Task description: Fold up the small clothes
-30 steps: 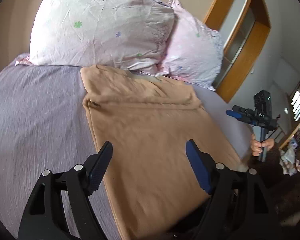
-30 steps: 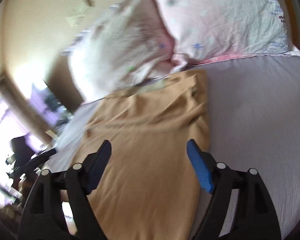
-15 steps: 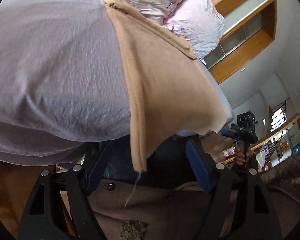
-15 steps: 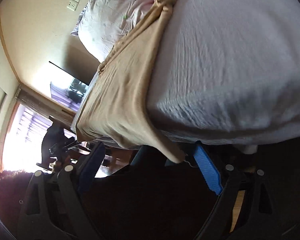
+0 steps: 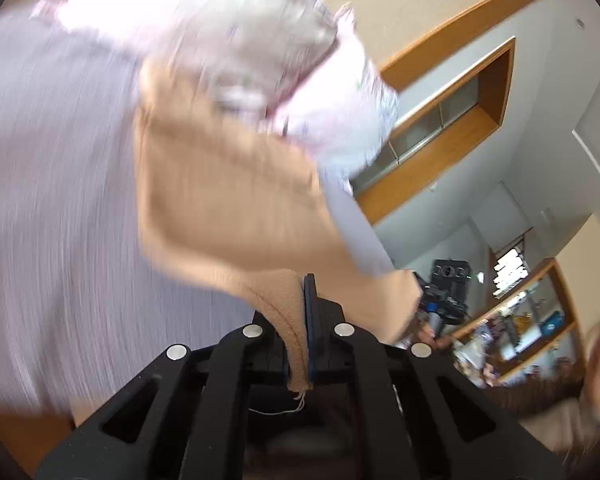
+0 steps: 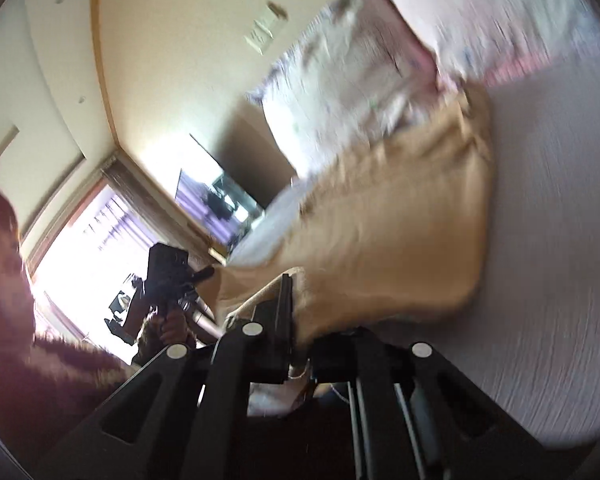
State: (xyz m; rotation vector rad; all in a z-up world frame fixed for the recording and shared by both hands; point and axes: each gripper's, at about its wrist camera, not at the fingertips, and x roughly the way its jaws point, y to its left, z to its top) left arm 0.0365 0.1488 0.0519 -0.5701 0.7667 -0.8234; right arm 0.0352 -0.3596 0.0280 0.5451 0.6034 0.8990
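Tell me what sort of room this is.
Most likely a home bedroom: a bed with a lavender sheet, two floral pillows at its head, and a wall switch plate. Both grippers clamp the tan garment.

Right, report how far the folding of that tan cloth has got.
Done: the left gripper and the right gripper are each shut on a near corner of the tan cloth. In hand: the near edge lifted off the bed sheet. Left: no fold laid yet.

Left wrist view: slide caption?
Left tool shut on tan cloth corner, lifting it off the bed.
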